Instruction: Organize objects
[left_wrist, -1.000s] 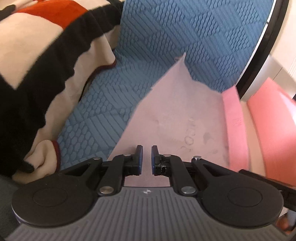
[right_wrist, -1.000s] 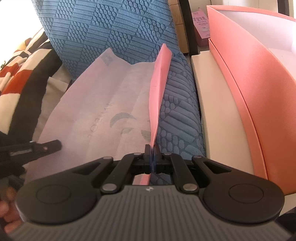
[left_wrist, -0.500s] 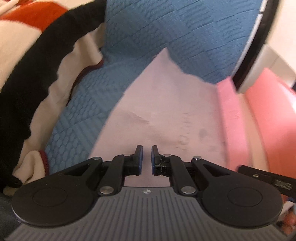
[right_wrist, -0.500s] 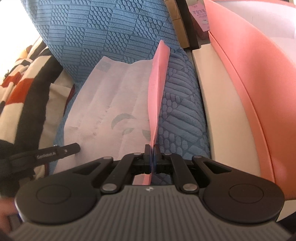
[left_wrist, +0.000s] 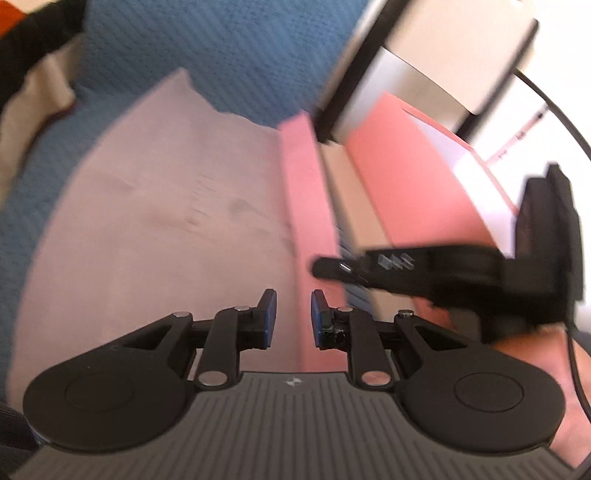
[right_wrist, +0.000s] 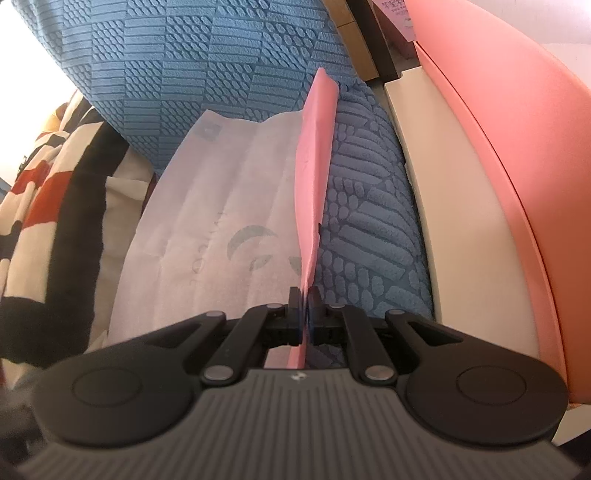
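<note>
right gripper (right_wrist: 305, 295) clamped on pink sheet (right_wrist: 314, 177) edge, sheet upright | left gripper (left_wrist: 292, 314) parted, empty, over white bag (left_wrist: 155, 221) | bag flat on blue cushion (right_wrist: 369, 229) | pink box (right_wrist: 517, 147) close right

We see a blue textured cushion (right_wrist: 229, 74), a striped blanket (right_wrist: 48, 206) at left, bright daylight.

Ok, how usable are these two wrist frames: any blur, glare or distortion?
Left wrist view: motion blur smears the pale sheet and the right gripper; the left gripper is sharp. Right wrist view: crisp on the pink flap and blue cushion, blown-out white at upper left, fisheye bending straight edges.
</note>
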